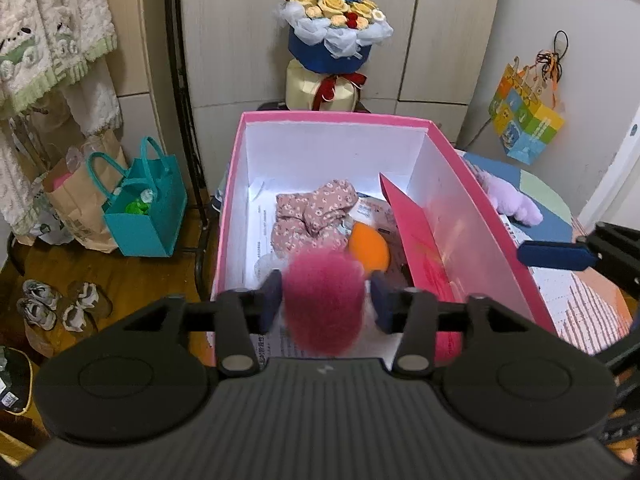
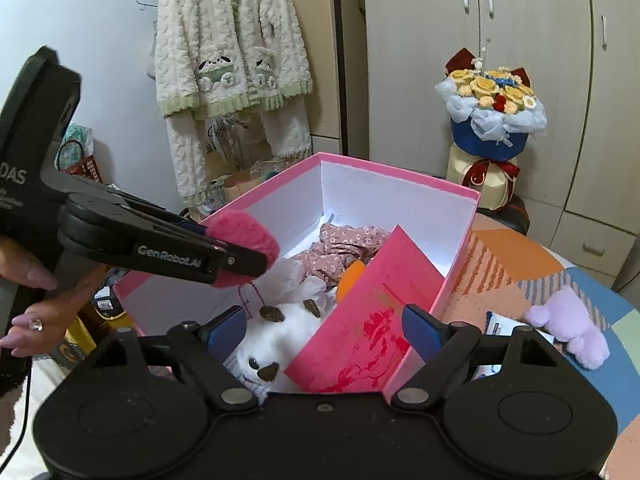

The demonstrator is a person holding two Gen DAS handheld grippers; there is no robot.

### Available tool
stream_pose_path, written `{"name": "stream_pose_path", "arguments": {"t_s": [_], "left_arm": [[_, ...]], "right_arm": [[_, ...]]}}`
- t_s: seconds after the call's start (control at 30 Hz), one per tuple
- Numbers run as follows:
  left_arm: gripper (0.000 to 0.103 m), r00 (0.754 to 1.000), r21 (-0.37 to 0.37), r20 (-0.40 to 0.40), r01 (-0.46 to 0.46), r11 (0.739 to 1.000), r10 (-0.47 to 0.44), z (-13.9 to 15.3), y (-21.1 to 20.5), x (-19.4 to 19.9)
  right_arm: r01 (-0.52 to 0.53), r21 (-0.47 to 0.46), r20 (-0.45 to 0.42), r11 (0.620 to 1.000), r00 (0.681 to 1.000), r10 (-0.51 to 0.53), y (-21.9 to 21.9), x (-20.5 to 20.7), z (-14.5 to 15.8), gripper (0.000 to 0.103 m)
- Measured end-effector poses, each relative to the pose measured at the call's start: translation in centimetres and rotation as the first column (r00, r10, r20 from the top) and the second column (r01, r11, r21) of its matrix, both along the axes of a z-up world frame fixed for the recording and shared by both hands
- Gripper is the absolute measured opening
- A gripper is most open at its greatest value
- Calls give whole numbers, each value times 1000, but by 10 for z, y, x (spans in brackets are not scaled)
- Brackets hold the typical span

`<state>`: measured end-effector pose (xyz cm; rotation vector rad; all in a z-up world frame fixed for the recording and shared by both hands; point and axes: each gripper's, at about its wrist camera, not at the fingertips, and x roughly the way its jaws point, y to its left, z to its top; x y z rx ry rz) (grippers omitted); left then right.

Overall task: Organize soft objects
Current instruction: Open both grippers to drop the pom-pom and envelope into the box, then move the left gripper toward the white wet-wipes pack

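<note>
The left gripper point(image 1: 325, 300) is clamping a fluffy magenta pom-pom point(image 1: 325, 300) between its pads, holding it above the near-left edge of the pink cardboard box with white inside walls point(image 2: 460, 236). The step in hand looks like dropping this pom-pom into the box, where a floral pink cloth point(image 1: 316, 212), an orange sponge point(image 1: 368, 246) and a white plush toy point(image 2: 276, 332) are already lying. The right gripper point(image 2: 324, 330) is hanging wide open and empty over the box's near edge. Next, the left one likely needs lowering and releasing; a lilac plush toy point(image 2: 568, 324) is waiting on the patterned tabletop point(image 2: 520, 264) beside the box's right wall.

Left claw point(image 1: 325, 300) clamped, right claw point(image 2: 325, 330) agape.
</note>
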<state>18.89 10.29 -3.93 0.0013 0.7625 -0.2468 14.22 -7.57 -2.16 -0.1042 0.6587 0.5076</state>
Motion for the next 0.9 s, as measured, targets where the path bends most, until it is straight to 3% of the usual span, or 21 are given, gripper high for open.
{"name": "stream_pose_path", "arguments": {"t_s": [0.07, 0.27, 0.43, 0.63, 0.9], "left_arm": [[65, 1000, 0, 19, -16, 1000, 16, 5, 1, -4], [67, 999, -3, 44, 3, 1000, -3, 28, 5, -32], [70, 994, -34, 68, 83, 996, -80, 55, -1, -67], [72, 975, -27, 128, 185, 982, -180, 73, -27, -108], [72, 943, -59, 112, 320, 945, -313, 71, -83, -130]], "right_arm": [[-5, -2, 9, 1000, 1000, 5, 1, -5, 3, 87], [-19, 49, 19, 999, 1000, 18, -15, -25, 17, 87], [-30, 114, 8, 993, 1000, 29, -46, -51, 30, 87], [45, 159, -16, 986, 999, -43, -101, -77, 37, 87], [105, 116, 1, 988, 994, -106, -154, -112, 31, 88]]}}
